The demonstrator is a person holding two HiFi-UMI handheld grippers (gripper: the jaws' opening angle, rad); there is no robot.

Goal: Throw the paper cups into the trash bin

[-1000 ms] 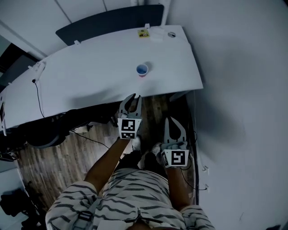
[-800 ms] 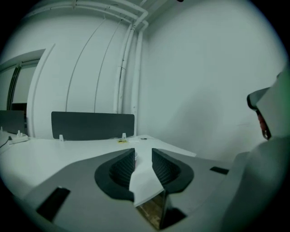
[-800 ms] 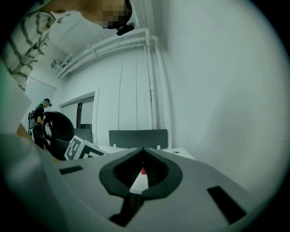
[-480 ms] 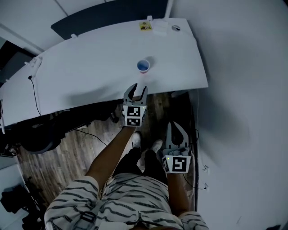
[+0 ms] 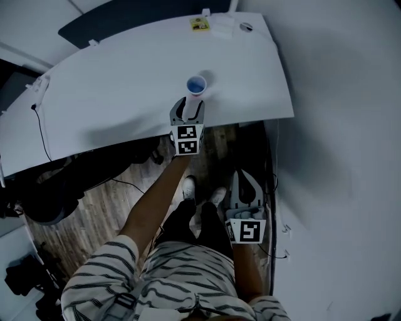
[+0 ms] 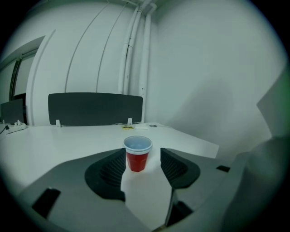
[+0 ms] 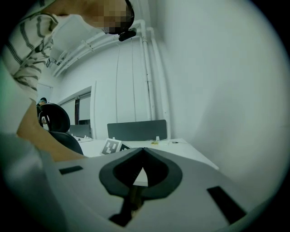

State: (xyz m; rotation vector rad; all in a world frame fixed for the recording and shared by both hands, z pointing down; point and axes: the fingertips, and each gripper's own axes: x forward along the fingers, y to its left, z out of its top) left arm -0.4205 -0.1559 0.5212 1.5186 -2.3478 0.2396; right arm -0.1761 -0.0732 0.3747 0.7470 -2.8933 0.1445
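Observation:
A red paper cup (image 5: 196, 85) with a pale blue inside stands upright on the white desk (image 5: 113, 88), near its front edge. My left gripper (image 5: 188, 103) reaches over the desk edge just short of the cup, its jaws opening and nothing between them. In the left gripper view the cup (image 6: 137, 154) stands ahead, framed by the two dark pads (image 6: 108, 170), not touched. My right gripper (image 5: 245, 182) hangs low beside the person's legs, its tips meeting, empty. No trash bin is in view.
A dark divider panel (image 5: 125, 15) runs along the desk's far edge, with a yellow tag (image 5: 200, 23) and small white items (image 5: 223, 26) at the far right corner. A black office chair (image 5: 50, 194) and cables lie on the wooden floor (image 5: 119, 200) at left. A white wall (image 5: 344, 125) closes the right.
My left gripper has moved forward from under the desk edge up to the cup, and its jaws have spread. The right gripper has dropped slightly lower and stays shut.

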